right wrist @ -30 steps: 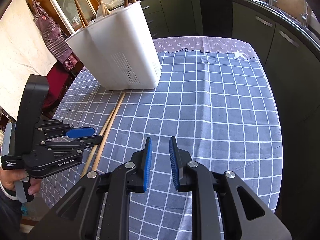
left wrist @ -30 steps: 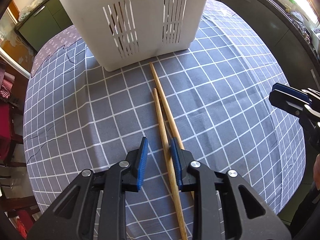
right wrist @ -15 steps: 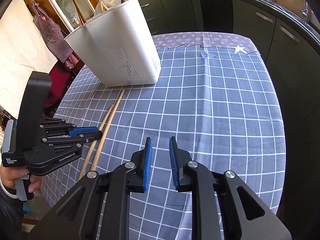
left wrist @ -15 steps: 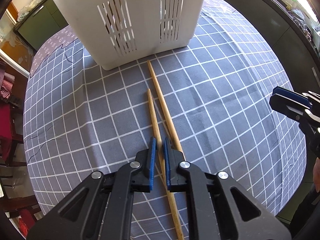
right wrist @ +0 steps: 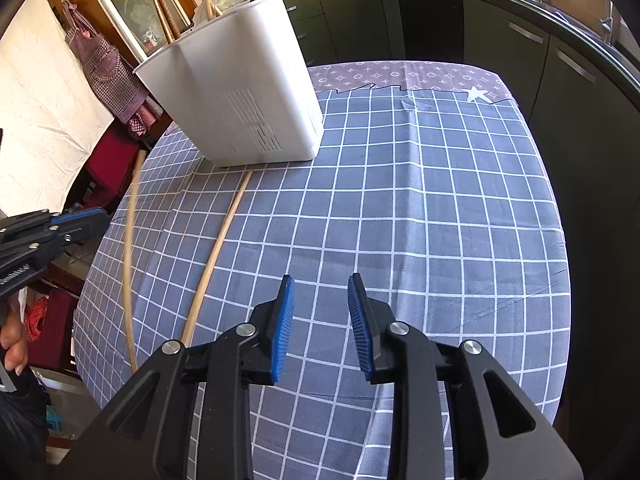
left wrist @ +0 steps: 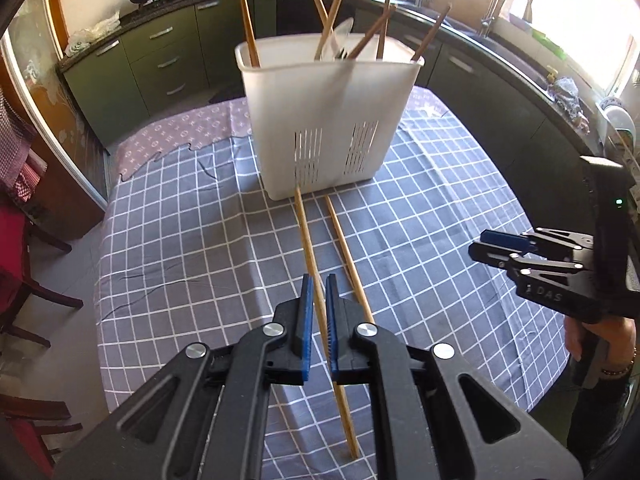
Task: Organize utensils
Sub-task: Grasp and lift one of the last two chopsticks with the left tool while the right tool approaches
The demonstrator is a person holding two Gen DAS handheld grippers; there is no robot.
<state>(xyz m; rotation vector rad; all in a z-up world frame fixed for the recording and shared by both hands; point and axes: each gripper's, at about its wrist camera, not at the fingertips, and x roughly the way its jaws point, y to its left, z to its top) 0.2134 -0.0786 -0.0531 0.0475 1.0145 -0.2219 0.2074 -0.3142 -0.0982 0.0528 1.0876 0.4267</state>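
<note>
Jaws of the left gripper point(left wrist: 317, 312) were clamped on one chopstick point(left wrist: 306, 236), apparently lifted clear of the worktop point(left wrist: 180, 240); the right gripper point(right wrist: 320, 320), having just widened, held nothing. The pale, slender stick needed tipping upright into the white holder point(left wrist: 328, 120) near the far edge; its mate point(left wrist: 344, 240) lay alongside.
</note>
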